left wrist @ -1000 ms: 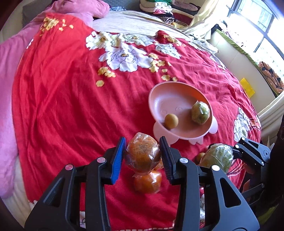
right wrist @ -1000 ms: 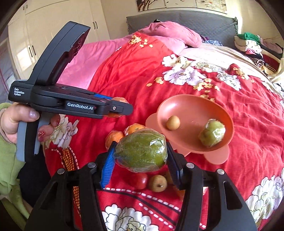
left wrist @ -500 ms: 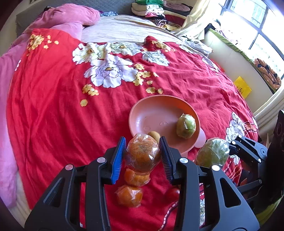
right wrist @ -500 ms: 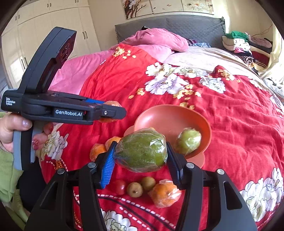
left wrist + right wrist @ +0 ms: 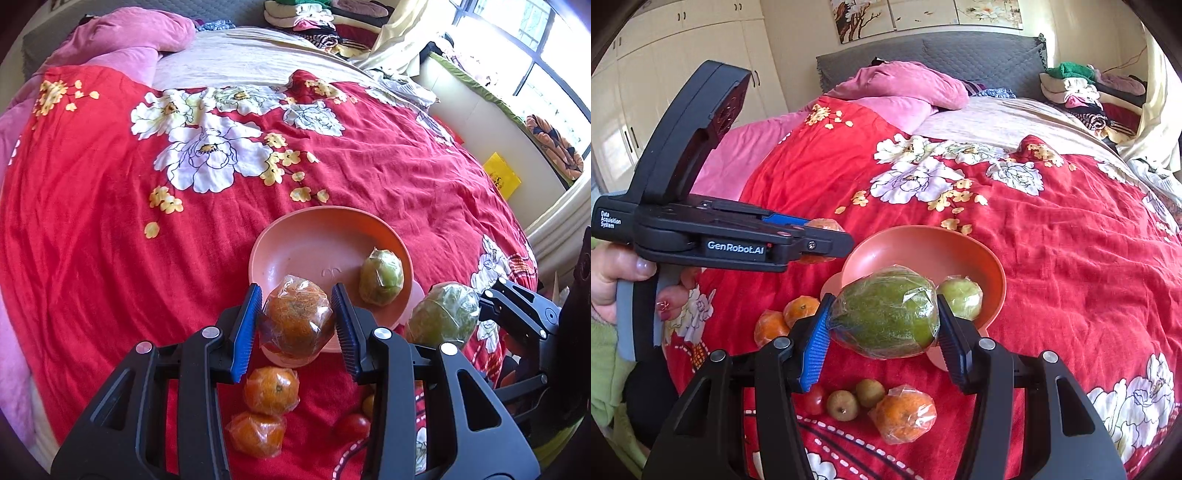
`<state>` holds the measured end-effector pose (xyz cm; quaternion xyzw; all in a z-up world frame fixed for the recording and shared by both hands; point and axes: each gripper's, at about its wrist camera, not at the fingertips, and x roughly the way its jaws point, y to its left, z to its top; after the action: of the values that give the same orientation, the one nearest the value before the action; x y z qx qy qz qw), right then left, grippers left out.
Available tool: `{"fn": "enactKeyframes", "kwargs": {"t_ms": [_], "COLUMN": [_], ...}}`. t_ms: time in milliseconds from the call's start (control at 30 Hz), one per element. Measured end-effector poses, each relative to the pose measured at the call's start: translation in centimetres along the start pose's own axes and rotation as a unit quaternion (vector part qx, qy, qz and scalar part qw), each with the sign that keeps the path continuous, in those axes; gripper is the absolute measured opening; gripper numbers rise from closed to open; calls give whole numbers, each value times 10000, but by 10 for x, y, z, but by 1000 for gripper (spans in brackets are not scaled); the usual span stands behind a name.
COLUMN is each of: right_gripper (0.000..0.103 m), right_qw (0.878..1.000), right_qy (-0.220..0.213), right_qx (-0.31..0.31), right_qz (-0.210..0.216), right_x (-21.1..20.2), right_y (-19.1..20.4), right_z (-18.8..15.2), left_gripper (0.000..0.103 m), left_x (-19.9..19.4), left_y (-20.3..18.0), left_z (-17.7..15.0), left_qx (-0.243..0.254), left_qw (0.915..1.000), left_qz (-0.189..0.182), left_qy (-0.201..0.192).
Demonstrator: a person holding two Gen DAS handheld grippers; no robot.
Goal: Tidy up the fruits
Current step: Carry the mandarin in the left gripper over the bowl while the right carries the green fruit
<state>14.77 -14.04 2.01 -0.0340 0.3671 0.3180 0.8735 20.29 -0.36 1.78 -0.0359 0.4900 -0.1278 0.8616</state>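
Left gripper (image 5: 297, 323) was clamped across the film-wrapped orange (image 5: 296, 322) and right gripper (image 5: 882, 323) across the wrapped green fruit (image 5: 884, 312), both held above the near rim of the pink bowl (image 5: 295, 236); film judged slippery, fruit firm, mid-girth hold appropriate.

Small fruit (image 5: 368, 404) half behind tongs arm, bowl (image 5: 993, 280) foot hidden by wrapped green fruit (image 5: 886, 314)

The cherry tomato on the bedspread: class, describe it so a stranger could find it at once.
Start at the red floral bedspread and find the pink bowl. On the near side of it, loose fruit lies in a row: a cherry tomato, two small brown fruits, then a wrapped orange. The tomato is the smallest, red, glossy and unwrapped.
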Motion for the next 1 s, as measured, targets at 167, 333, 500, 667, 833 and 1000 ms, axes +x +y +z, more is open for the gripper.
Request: {"fn": "enactKeyframes", "kwargs": {"t_ms": [167, 333, 500, 667, 833, 1000], "right_gripper": [52, 52, 52, 52, 52, 52], "right_qw": [10000, 10000, 9999, 9996, 9994, 9992], "right_qy": [42, 81, 140, 227, 290, 355], "right_qx": [-8, -25, -73, -158, -179, -160], "right_qz": [-27, -14, 9, 75, 99, 97], "right_x": [5, 10, 18, 29, 39, 47], "right_y": [-1, -2, 0, 4, 5, 4], "right_z": [2, 4, 3, 2, 0, -3], "left_gripper": [31, 31, 31, 31, 31, 31], "left_x": [10, 20, 30, 41, 53, 61], "left_y": [2, 5, 8, 9, 8, 7], "left_z": [5, 10, 15, 19, 19, 22], "left_qx": [-6, -27, -66, -69, -79, -93], "left_qw": [10000, 9999, 9998, 9995, 9991, 9989], "left_qz": [-36, -74, -96, -129, -194, -223], "left_qy": [45, 110, 182, 267, 361, 407]}}
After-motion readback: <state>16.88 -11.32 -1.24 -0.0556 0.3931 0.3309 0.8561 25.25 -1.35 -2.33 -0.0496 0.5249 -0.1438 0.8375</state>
